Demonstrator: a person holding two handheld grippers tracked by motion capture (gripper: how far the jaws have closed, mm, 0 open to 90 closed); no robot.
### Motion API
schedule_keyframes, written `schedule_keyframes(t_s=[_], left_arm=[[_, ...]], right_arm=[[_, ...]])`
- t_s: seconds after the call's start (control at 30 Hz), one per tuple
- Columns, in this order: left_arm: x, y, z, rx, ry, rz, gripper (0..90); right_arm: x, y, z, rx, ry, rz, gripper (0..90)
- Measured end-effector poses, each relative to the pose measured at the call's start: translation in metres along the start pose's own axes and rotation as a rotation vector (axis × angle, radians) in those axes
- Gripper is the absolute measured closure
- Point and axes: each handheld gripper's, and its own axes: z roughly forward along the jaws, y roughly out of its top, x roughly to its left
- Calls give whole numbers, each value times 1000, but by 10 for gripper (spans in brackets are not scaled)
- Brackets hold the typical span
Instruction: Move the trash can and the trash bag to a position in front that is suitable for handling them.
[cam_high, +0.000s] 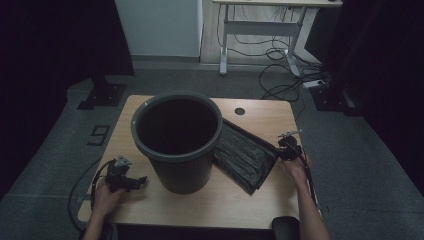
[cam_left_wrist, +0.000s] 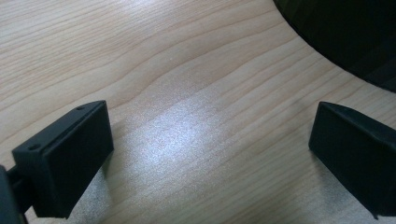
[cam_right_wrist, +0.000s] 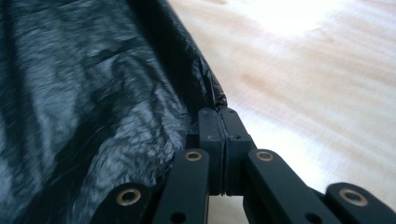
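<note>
A dark grey waste bin (cam_high: 177, 145) stands upright on the wooden table (cam_high: 225, 200), left of centre. To its right a black plastic bag (cam_high: 245, 152) lies flat, one corner tucked against the bin. My right gripper (cam_high: 286, 150) sits at the bag's right edge. In the right gripper view its jaws (cam_right_wrist: 219, 116) are pressed together, with the bag's (cam_right_wrist: 93, 93) crumpled edge pinched at their tips. My left gripper (cam_high: 137, 182) rests low at the bin's left front. Its jaws (cam_left_wrist: 210, 154) stand wide apart over bare wood (cam_left_wrist: 187, 70), and the bin's wall (cam_left_wrist: 345, 32) is just beyond.
A round cable hole (cam_high: 240, 111) sits near the table's far edge. Behind the table are a white desk (cam_high: 260, 25) with loose cables (cam_high: 285, 75) on the floor, a black stand base (cam_high: 102, 95) and dark curtains on both sides.
</note>
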Motion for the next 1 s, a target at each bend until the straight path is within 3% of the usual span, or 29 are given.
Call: schedule_keyframes(t_s=[0.03, 0.07, 0.23, 0.33, 0.37, 0.43, 0.5, 0.53, 0.57, 0.6, 0.63, 0.67, 0.8, 0.83, 0.9, 1.0], left_arm=[[0, 0, 0, 0, 0, 0, 0], [0, 0, 0, -1, 2, 0, 0], [0, 0, 0, 2, 0, 0, 0], [0, 0, 0, 2, -1, 0, 0], [0, 0, 0, 2, -1, 0, 0], [0, 0, 0, 2, 0, 0, 0], [0, 0, 0, 2, 0, 0, 0], [0, 0, 0, 2, 0, 0, 0], [0, 0, 0, 2, 0, 0, 0], [0, 0, 0, 2, 0, 0, 0], [0, 0, 0, 2, 0, 0, 0], [0, 0, 0, 2, 0, 0, 0], [-1, 1, 1, 2, -4, 2, 0], [-1, 1, 1, 2, -3, 3, 0], [-1, 2, 1, 2, -4, 4, 0], [-1, 2, 1, 1, -4, 3, 0]], right_arm=[[3, -3, -3, 11, 2, -4, 885], [12, -11, -12, 16, -11, -39, 885], [29, -33, -30, 12, 3, -66, 884], [50, -58, -46, 7, 20, -81, 884], [50, -58, -46, 7, 20, -81, 884], [64, -68, -55, 6, 35, -99, 884], [81, -77, -63, 11, 61, -141, 883], [96, -86, -71, 38, 97, -197, 820], [96, -86, -71, 38, 97, -197, 820], [100, -89, -75, 55, 101, -218, 760], [101, -91, -81, 63, 95, -229, 655], [96, -87, -90, 45, 77, -211, 546], [83, -70, -97, -11, 36, -173, 452], [76, -55, -88, -31, 28, -145, 393], [73, -47, -80, -33, 37, -129, 395], [70, -30, -51, -4, 65, -76, 417]])
